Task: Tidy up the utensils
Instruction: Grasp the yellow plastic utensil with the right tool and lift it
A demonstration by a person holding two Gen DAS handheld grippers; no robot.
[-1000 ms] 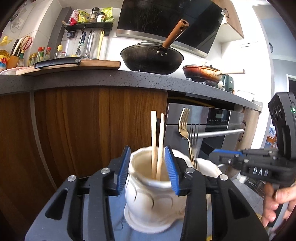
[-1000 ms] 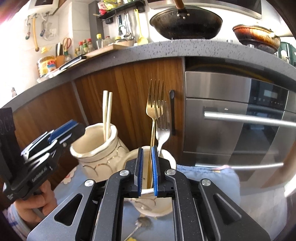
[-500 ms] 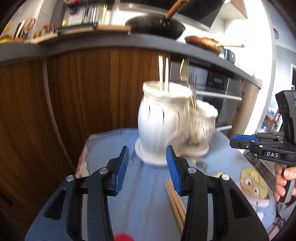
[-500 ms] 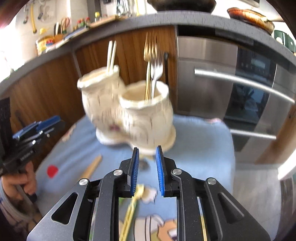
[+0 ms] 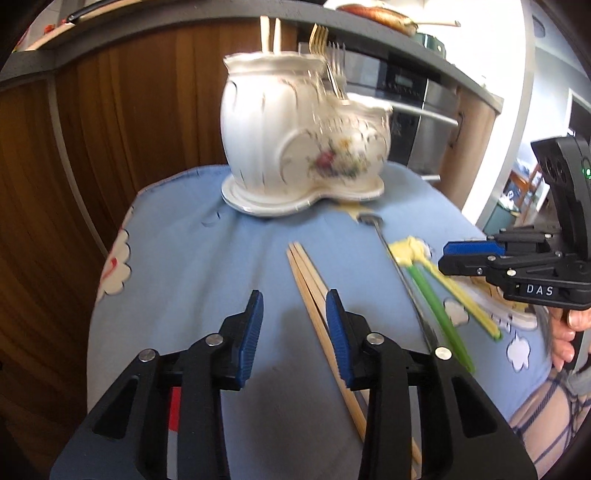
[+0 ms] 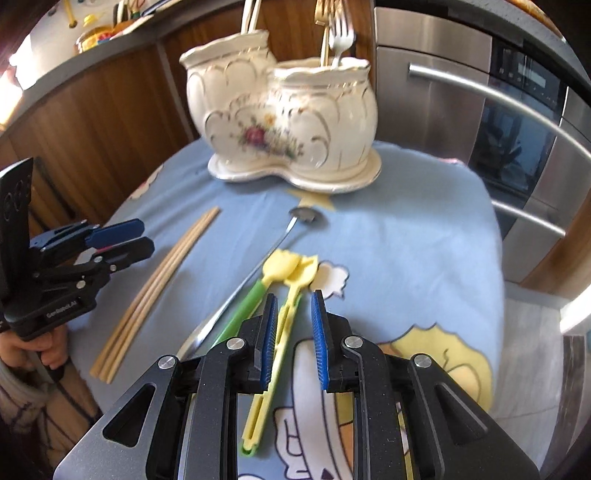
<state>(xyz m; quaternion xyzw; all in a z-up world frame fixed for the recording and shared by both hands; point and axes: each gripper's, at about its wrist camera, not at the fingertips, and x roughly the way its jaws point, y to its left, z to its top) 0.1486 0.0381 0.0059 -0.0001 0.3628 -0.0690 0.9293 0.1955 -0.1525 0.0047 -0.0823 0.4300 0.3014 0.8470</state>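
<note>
1. The left hand-held gripper (image 5: 294, 308) hangs above the blue cartoon-print cloth (image 5: 184, 258), tilted downward. Its blue pads stand apart with nothing between them, and its jaws have just been closing a little.
2. A bundle of wooden chopsticks (image 5: 314, 295) lies on the cloth just to the right of that gripper's right pad, running away toward the holder.
3. The right hand-held gripper (image 6: 293, 319) also tilts down over the cloth. Its jaws are slightly parted, gripping nothing, after opening a little.
4. A yellow plastic utensil (image 6: 286, 314) lies on the cloth below and between its pads, not pinched; a green-handled utensil (image 6: 240, 314) lies just left of it, their yellow heads touching.
5. A metal spoon (image 6: 258, 266) lies farther left, its bowl toward the holder.
6. Ahead of both grippers stands a cream two-pot ceramic holder (image 6: 280, 122): the left pot holds chopsticks (image 5: 269, 33), the right pot forks (image 6: 340, 33).
</note>
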